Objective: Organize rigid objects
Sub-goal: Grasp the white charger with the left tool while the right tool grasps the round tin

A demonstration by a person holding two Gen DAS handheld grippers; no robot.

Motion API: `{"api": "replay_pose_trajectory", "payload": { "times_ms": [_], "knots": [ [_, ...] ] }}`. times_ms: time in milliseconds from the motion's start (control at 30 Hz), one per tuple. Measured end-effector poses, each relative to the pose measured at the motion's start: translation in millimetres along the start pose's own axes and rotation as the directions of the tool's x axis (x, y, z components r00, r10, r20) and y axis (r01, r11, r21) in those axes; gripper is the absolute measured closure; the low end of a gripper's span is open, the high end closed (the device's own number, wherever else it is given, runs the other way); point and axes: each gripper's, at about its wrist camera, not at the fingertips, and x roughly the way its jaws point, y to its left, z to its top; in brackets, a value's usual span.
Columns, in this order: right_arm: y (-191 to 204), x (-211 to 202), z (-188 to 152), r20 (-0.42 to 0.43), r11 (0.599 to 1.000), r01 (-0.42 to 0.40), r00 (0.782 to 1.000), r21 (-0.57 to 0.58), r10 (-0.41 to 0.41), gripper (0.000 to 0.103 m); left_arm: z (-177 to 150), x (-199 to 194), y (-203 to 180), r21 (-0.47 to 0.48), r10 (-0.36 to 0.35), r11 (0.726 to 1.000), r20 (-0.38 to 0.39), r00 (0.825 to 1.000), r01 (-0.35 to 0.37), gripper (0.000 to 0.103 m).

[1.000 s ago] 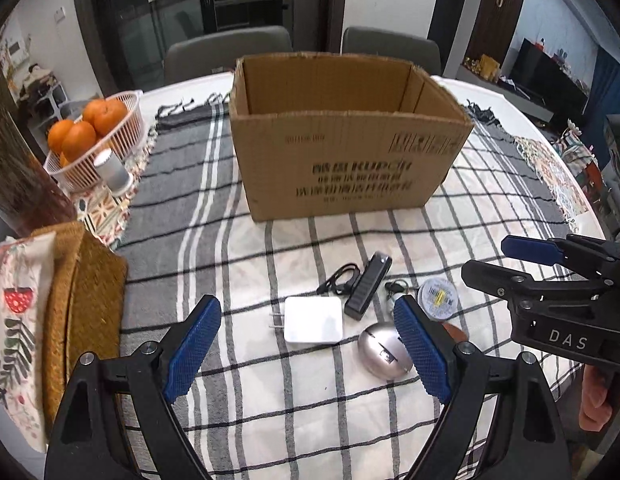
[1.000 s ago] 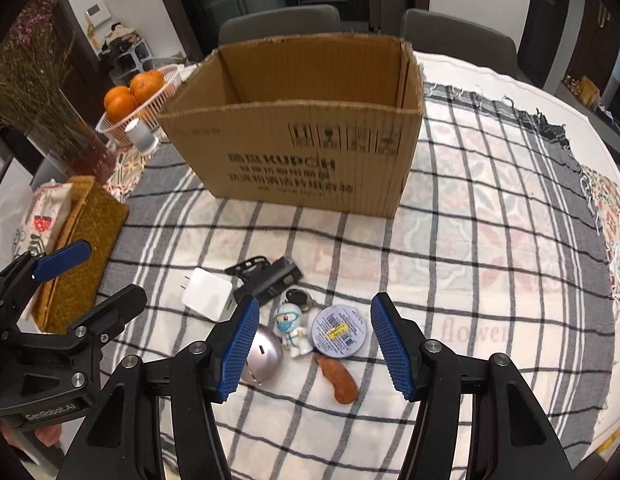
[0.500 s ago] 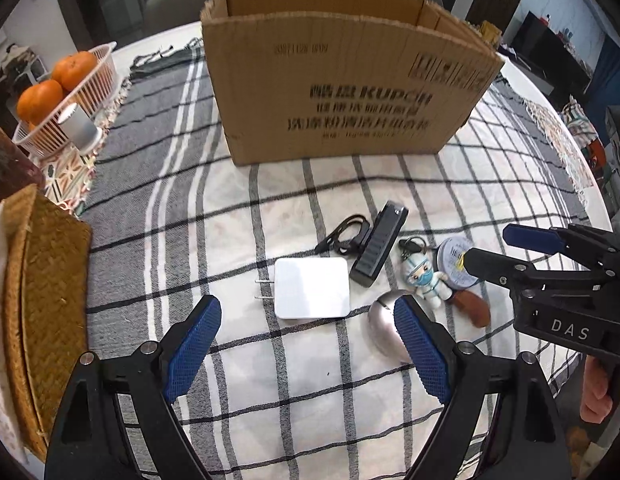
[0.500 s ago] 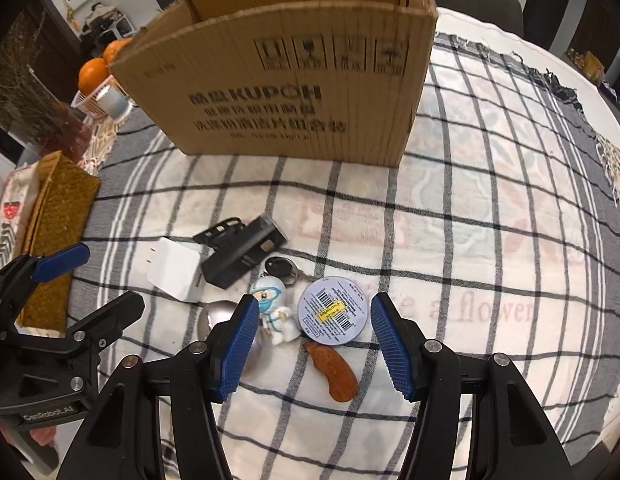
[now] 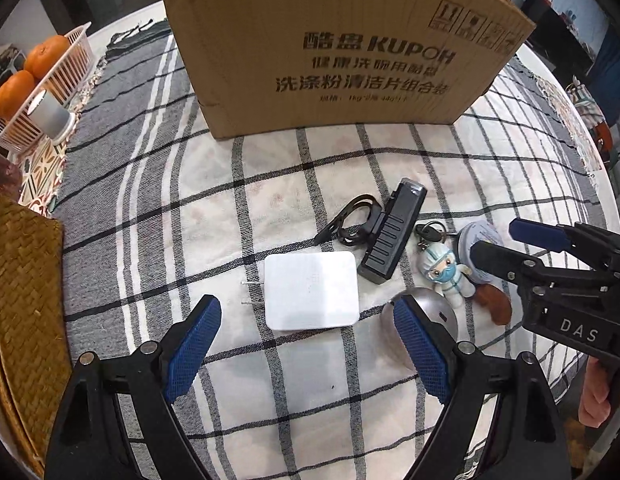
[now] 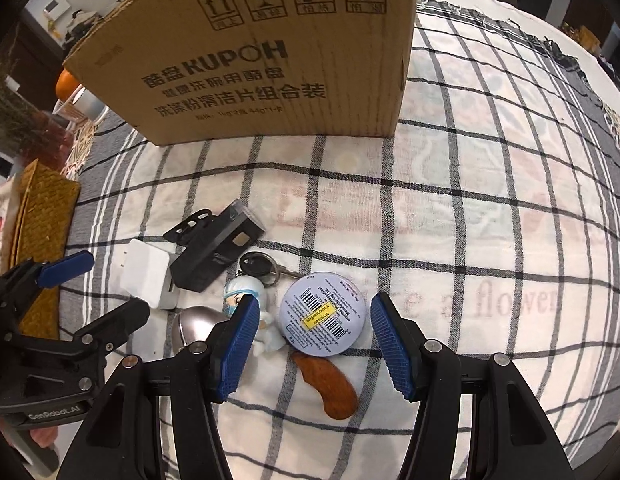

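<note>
Small items lie in a cluster on the checked cloth in front of the cardboard box (image 5: 334, 48) (image 6: 262, 64). My left gripper (image 5: 306, 320) hangs open just above the white plug charger (image 5: 312, 290), its blue pads (image 5: 192, 344) wide on either side. Beside the charger lie a black clip device (image 5: 392, 238), a masked figure keychain (image 5: 446, 274) and a silver dome (image 5: 442, 312). My right gripper (image 6: 312, 328) is open over the round tin (image 6: 324, 314) with a barcode label; a brown piece (image 6: 328, 384) lies just below the tin. Nothing is held.
A white basket of oranges (image 5: 42, 76) and a grey cylinder (image 5: 50, 112) stand at the far left. A woven mat (image 5: 26, 292) lies at the left table edge. The cloth right of the tin (image 6: 490, 240) is bare. A hand (image 5: 598, 396) holds the right gripper's handle.
Both grippers have come down toward the table and tilted steeper; the box and the items now look larger and closer. Neither jaw opening has changed.
</note>
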Motion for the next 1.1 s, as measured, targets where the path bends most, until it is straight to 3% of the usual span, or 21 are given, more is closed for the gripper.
{"api": "replay_pose_trajectory", "payload": {
  "times_ms": [700,1100],
  "knots": [
    [-5,25,0,-0.017,0.999,0.029,0.999,0.029,-0.029,0.044,12,37,8,-0.032,0.039,0.999,-0.052,0.998,-0.041,0.016],
    [8,26,-12,-0.014,0.999,0.052,0.999,-0.006,-0.052,0.05,11,43,3,-0.044,0.045,0.998,-0.046,0.998,-0.047,0.033]
  ]
}}
